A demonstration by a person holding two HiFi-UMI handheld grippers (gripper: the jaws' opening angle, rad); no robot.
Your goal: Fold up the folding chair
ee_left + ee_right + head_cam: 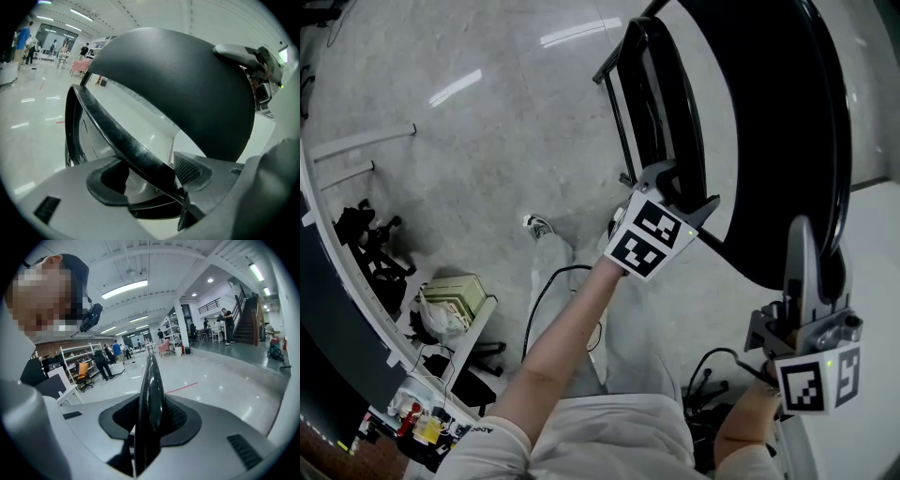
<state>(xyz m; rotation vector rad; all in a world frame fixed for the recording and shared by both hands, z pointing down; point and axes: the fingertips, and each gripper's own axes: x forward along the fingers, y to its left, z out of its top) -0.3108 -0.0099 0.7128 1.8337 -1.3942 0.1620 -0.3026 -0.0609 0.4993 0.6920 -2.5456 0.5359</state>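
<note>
Folding step is under way. The folding chair (806, 112) stands on the floor (487, 141) right in front of you, and both tools are on it. Your left tool (150, 180) is clamped on the rim of the narrower panel (661, 94). The rim crosses slantwise between its pads. Your right tool (150, 404) is pinched on the thin edge of the big round shell (178, 84), seen edge-on between the pads. I can't tell which is the seat and which the back.

The two panels stand apart with floor showing between them, so I judge the chair not yet flat. The next move calls for swinging the two held edges together about the hinge. Both grips are on slick, thin rims, so mind slipping.

For containers, there is only a white bag (441, 319) on the low shelf (478, 314) at left, contents unreadable.
</note>
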